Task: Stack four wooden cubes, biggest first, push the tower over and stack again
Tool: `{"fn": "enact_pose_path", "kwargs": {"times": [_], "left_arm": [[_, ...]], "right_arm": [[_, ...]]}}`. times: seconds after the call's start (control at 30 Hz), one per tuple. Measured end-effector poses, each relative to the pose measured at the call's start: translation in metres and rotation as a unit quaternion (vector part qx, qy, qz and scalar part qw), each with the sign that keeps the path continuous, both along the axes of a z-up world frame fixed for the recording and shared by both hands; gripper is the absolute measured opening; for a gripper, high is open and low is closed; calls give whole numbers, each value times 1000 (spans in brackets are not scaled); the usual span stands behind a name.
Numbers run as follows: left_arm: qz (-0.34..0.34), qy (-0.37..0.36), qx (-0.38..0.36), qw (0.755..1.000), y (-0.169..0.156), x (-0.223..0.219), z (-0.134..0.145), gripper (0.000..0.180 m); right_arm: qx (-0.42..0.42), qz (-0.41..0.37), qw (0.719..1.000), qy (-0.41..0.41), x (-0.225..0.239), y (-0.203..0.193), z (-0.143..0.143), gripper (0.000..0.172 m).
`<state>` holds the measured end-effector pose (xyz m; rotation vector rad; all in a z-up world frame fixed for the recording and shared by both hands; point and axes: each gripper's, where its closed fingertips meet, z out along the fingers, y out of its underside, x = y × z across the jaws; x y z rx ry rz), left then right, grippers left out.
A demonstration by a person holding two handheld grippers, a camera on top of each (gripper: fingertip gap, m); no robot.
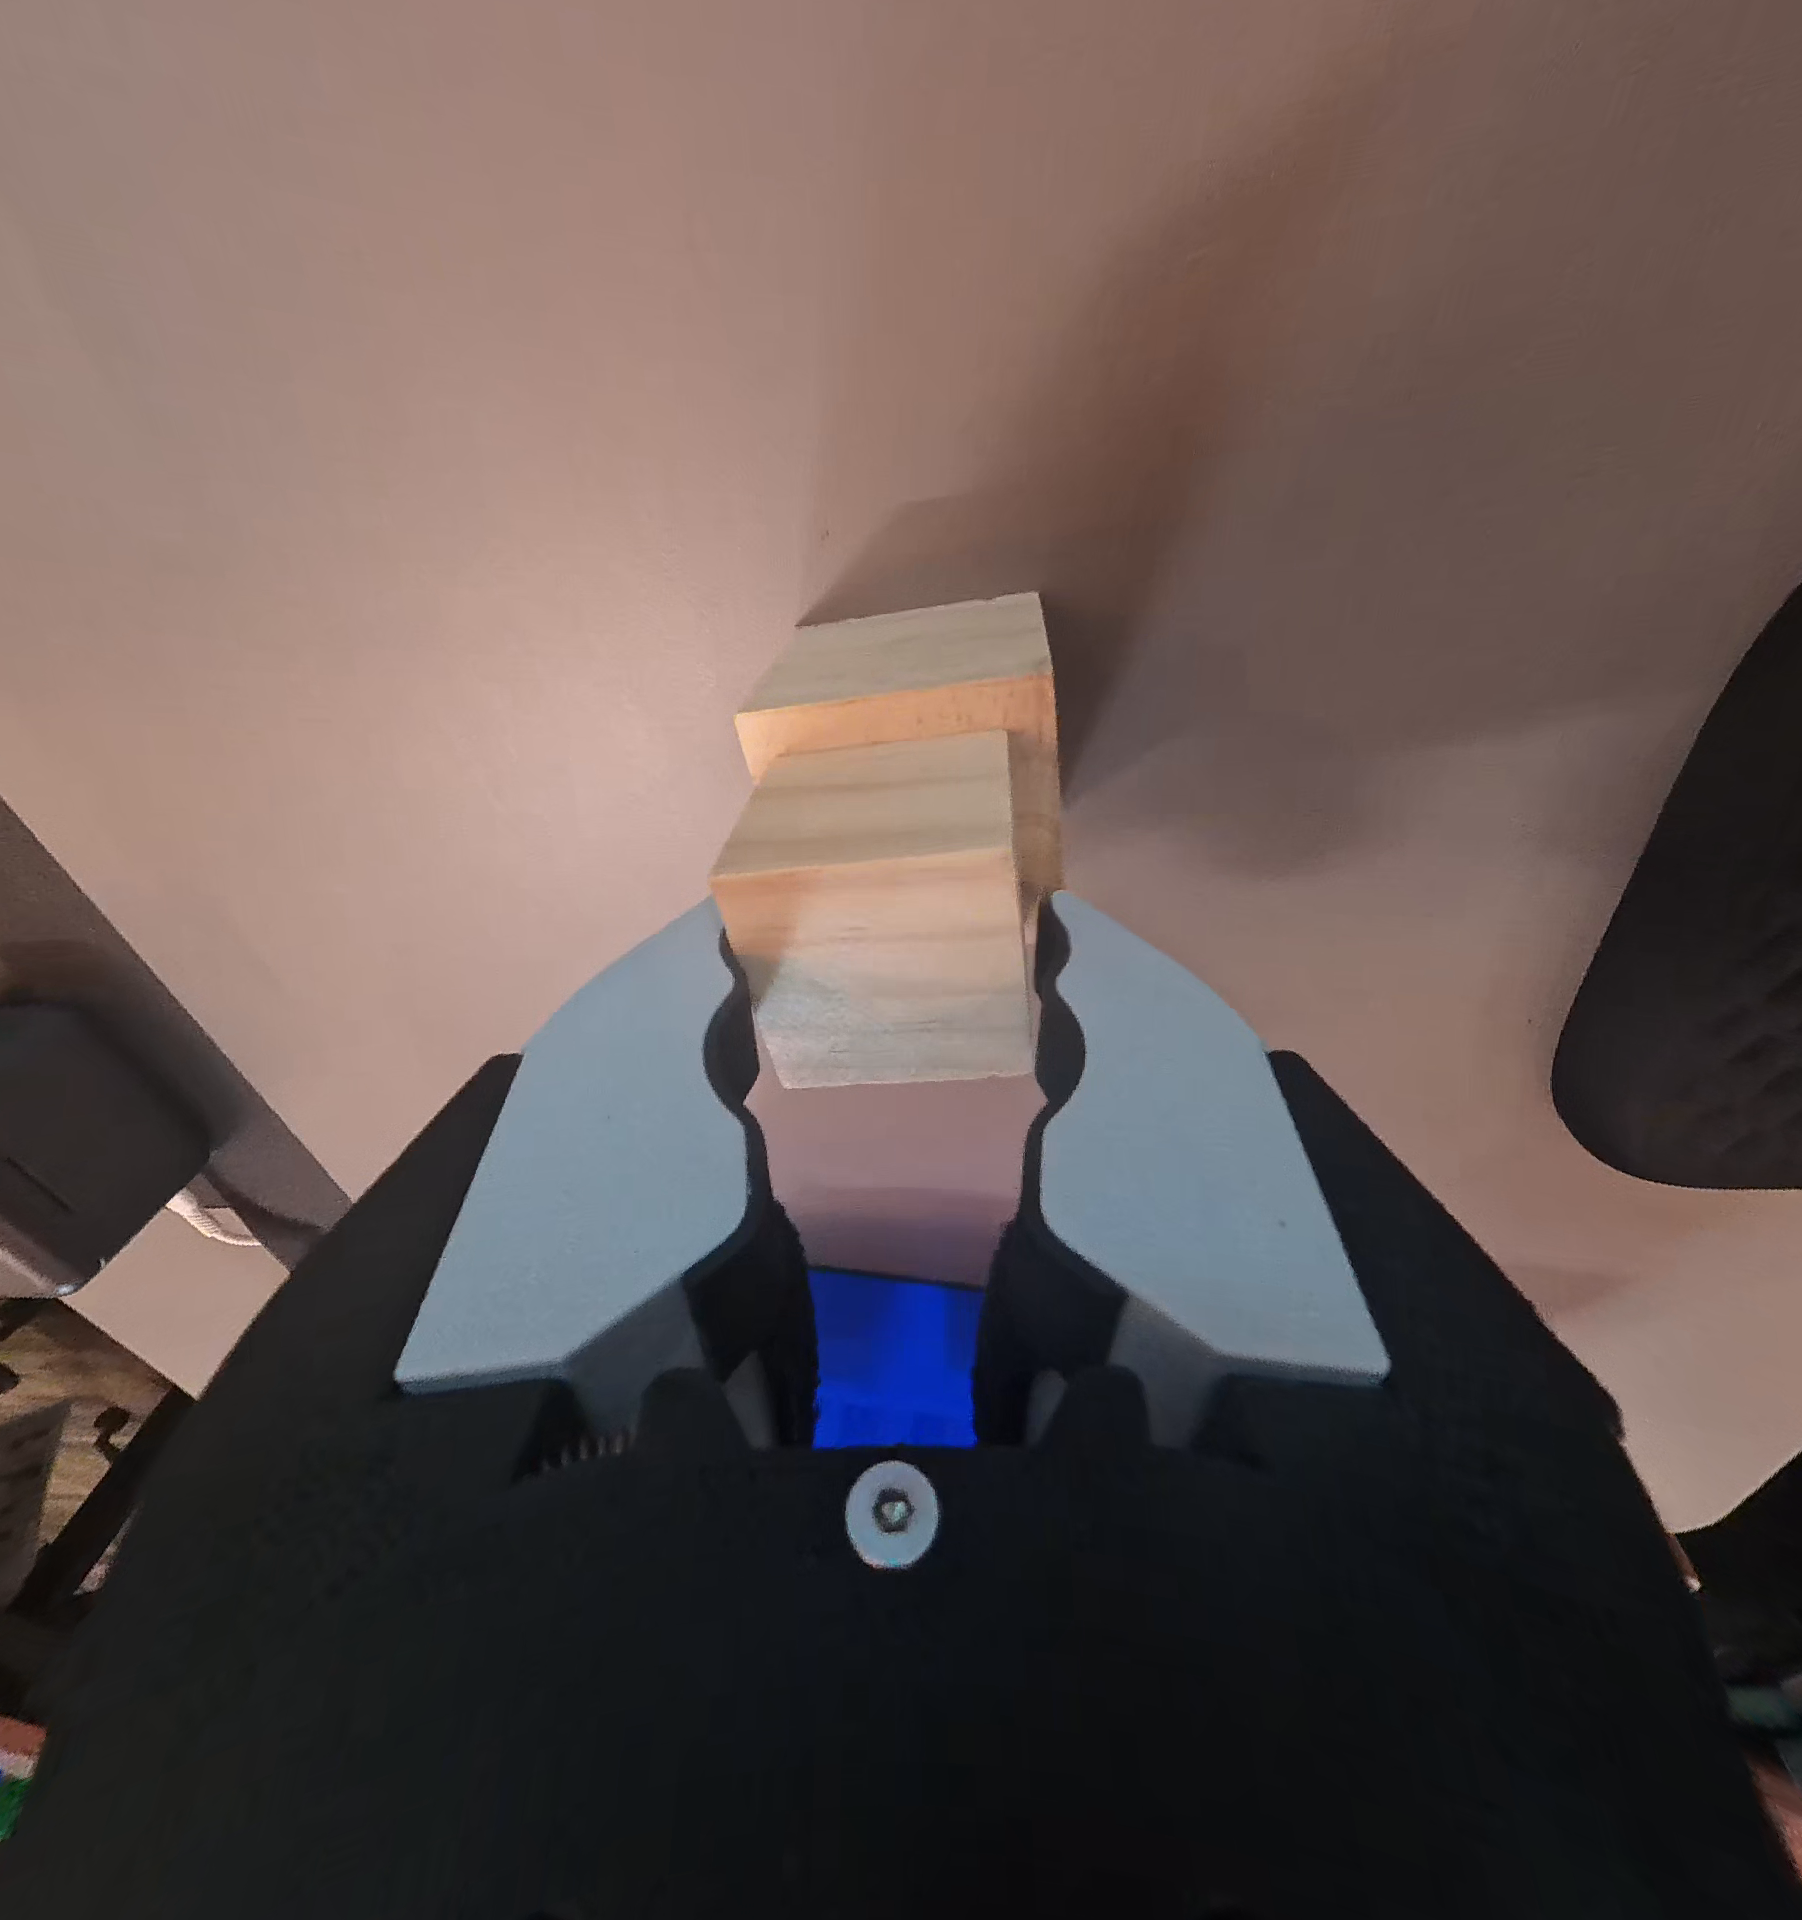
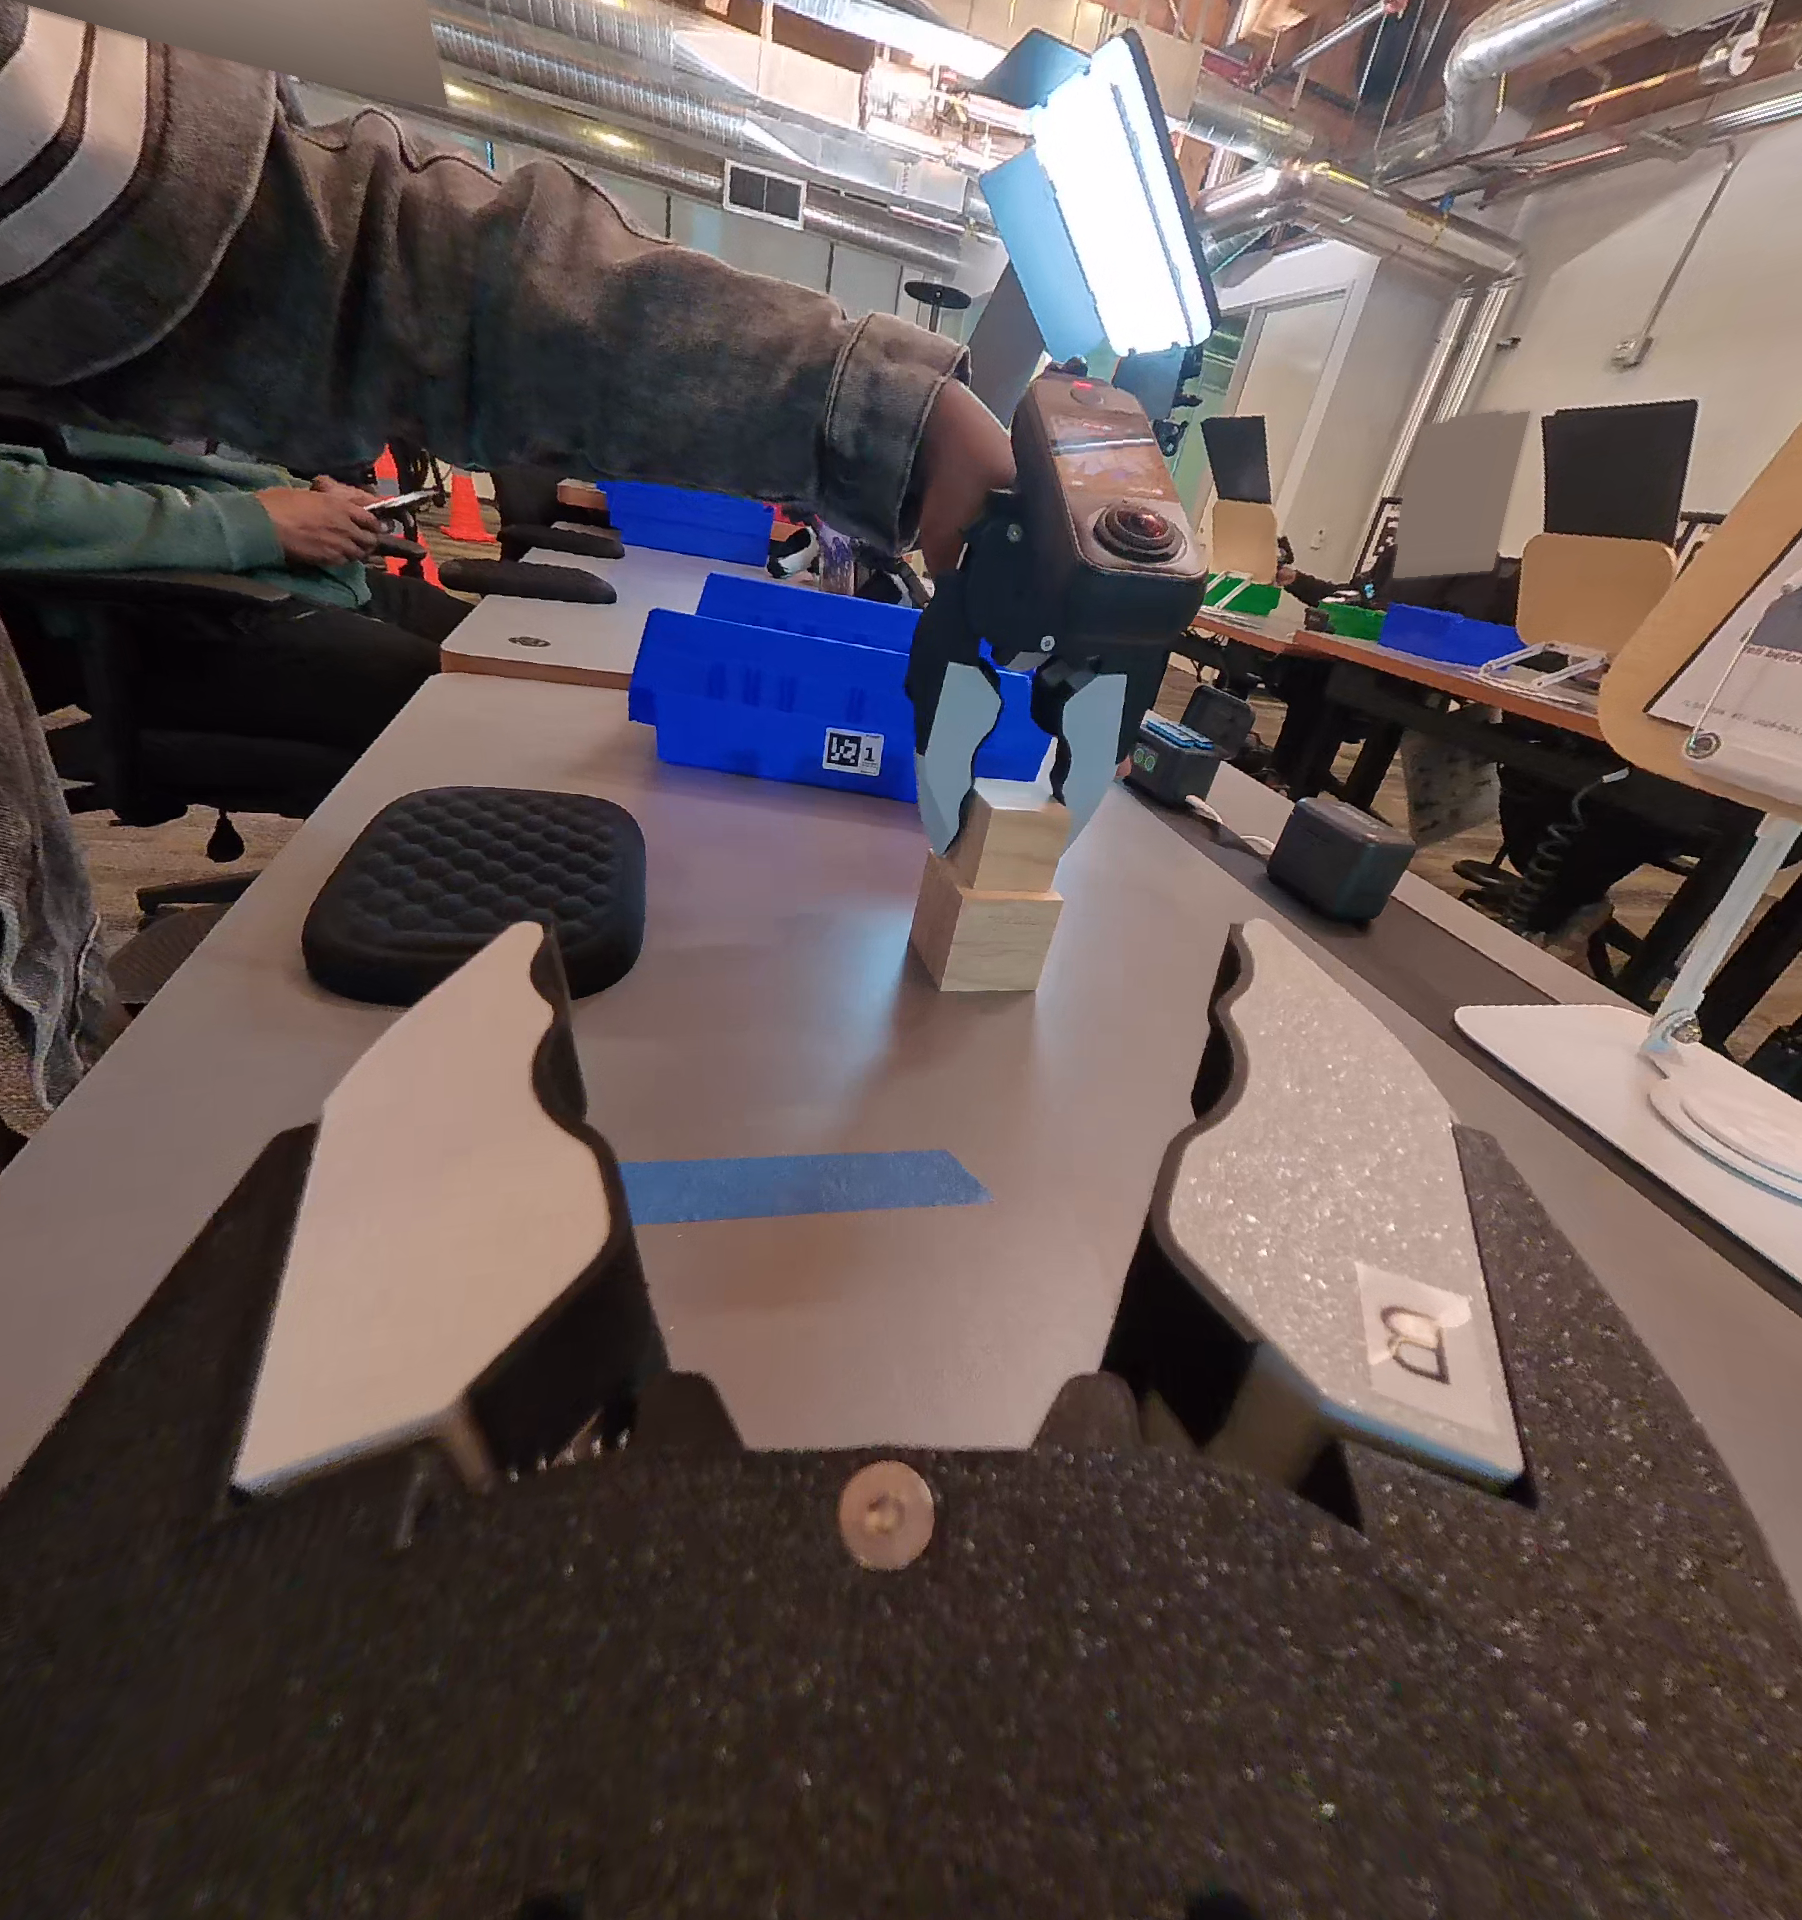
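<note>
Step in hand: second cube going onto the first. The left tongs (image 2: 1011,805) pinch the smaller cube (image 2: 1016,842) from above, one grey finger (image 2: 954,758) against each side face. Its underside appears to rest on the bigger cube (image 2: 990,940), or sits just over it; the seam is too fine to call. The smaller cube is turned a little relative to the one below, so corners do not line up.

The right tongs (image 2: 886,1049) are spread wide with nothing between them, held low over the counter (image 2: 793,1049), well short of the stack. A strip of blue tape (image 2: 803,1184) lies between their fingers.

Only two cubes show; the other two are not in view. Judgement: tower roughly half built, on which pass I cannot tell.

Next move calls for: opening the left tongs evenly and lifting straight up so neither finger drags the top cube. Then fetching the third cube.

Materials: cubes are pale, unfinished wood, visible grain, crisp square edges, flat faces. Counter is smooth, grey-brown, slightly glossy. Fingers are matt grey plates with wavy black inner edges. A black quilted pad (image 2: 476,888) lies left of the right tongs; a blue plastic bin (image 2: 772,696) stands beyond the stack.
</note>
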<state>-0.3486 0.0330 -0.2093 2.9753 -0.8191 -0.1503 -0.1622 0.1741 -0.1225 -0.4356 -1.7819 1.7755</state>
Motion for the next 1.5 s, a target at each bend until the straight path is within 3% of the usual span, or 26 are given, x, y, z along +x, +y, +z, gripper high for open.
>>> {"fn": "enact_pose_path", "kwargs": {"times": [0.3,0.37,0.43,0.5,0.53,0.63,0.7,0.73,0.77,0.9,1.0,1.07,1.13,1.23,1.3,1.37,1.4,1.43,1.5], "left_arm": [[19,-16,26,999,-3,2,8,63],[42,-29,85,995,5,5,19,70],[72,-52,194,977,21,13,39,80],[110,-87,345,928,42,26,70,93],[128,-110,427,888,51,36,90,101],[151,-191,631,737,55,77,145,111],[143,-191,720,652,45,101,164,114],[133,-184,749,622,41,114,166,114],[124,-176,761,612,39,127,162,114],[134,-139,749,633,44,157,127,114],[150,-133,739,643,48,162,105,114],[164,-132,733,647,49,162,94,114],[162,-123,732,650,49,164,90,113],[150,-77,744,647,49,162,91,107],[142,-25,759,635,49,157,96,103],[115,36,764,634,51,156,100,98],[98,68,763,635,53,156,102,95],[76,95,758,640,56,157,103,92],[24,144,742,654,65,163,108,84]], "right_arm": [[1,-3,1000,-8,-2,2,-3,116],[5,-7,1000,-12,-4,3,-6,116],[11,-15,1000,-21,-7,5,-10,115],[21,-18,999,-43,-10,6,-17,112],[24,-14,998,-59,-11,5,-20,110],[72,-10,992,-106,-18,7,-31,96],[156,-9,978,-136,-27,16,-44,88],[205,-12,967,-149,-34,24,-50,82],[250,-7,955,-162,-42,31,-57,76],[397,46,892,-209,-72,52,-92,57],[449,83,857,-239,-88,54,-117,55],[450,100,852,-247,-96,49,-124,49],[468,110,840,-253,-97,49,-132,28],[444,80,849,-276,-98,49,-129,28],[347,67,892,-283,-94,34,-109,28],[168,77,936,-300,-83,9,-66,28],[58,96,944,-310,-75,-4,-38,28],[-51,134,936,-321,-63,-14,-11,28],[-212,215,890,-342,-38,-24,28,27]]}}
